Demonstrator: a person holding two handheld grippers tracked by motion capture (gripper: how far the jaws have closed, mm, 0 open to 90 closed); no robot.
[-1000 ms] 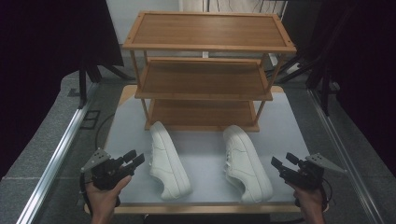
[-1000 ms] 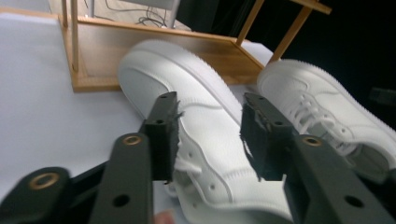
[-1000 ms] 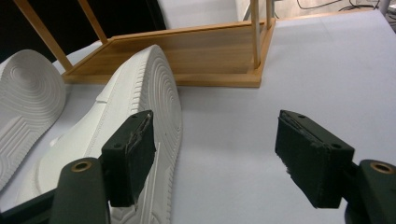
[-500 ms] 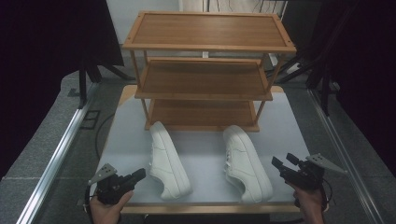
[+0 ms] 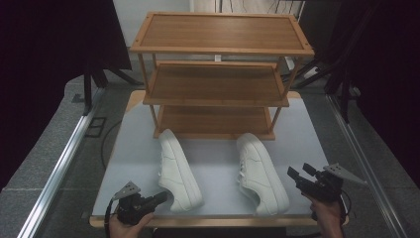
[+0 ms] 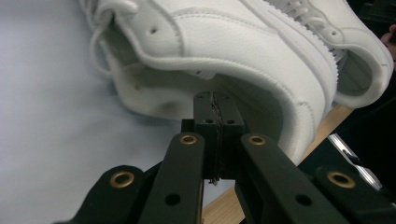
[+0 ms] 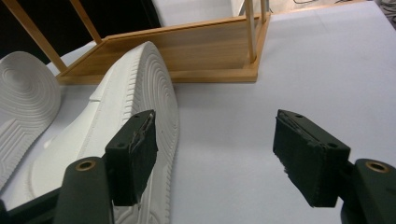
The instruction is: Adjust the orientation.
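Note:
Two white shoes lie on their sides on the pale table (image 5: 218,158), toes toward the rack: the left shoe (image 5: 178,171) and the right shoe (image 5: 260,173). My left gripper (image 5: 162,198) is low at the front edge, right at the left shoe's heel. In the left gripper view its jaws (image 6: 215,100) have just been closing and now meet pad to pad under the shoe's collar (image 6: 224,46), with nothing seen between them. My right gripper (image 5: 299,171) is held open just right of the right shoe, whose ribbed sole (image 7: 140,88) is beside one open finger (image 7: 135,140).
A three-tier wooden rack (image 5: 218,84) stands at the back of the table, its bottom shelf (image 7: 187,51) just beyond the shoes. Bare table lies to the right of the right shoe. A metal rail (image 5: 59,168) runs along the floor on the left.
My left gripper has sunk toward the table's front edge and its jaws have gone from open to shut. The right gripper and both shoes have stayed put.

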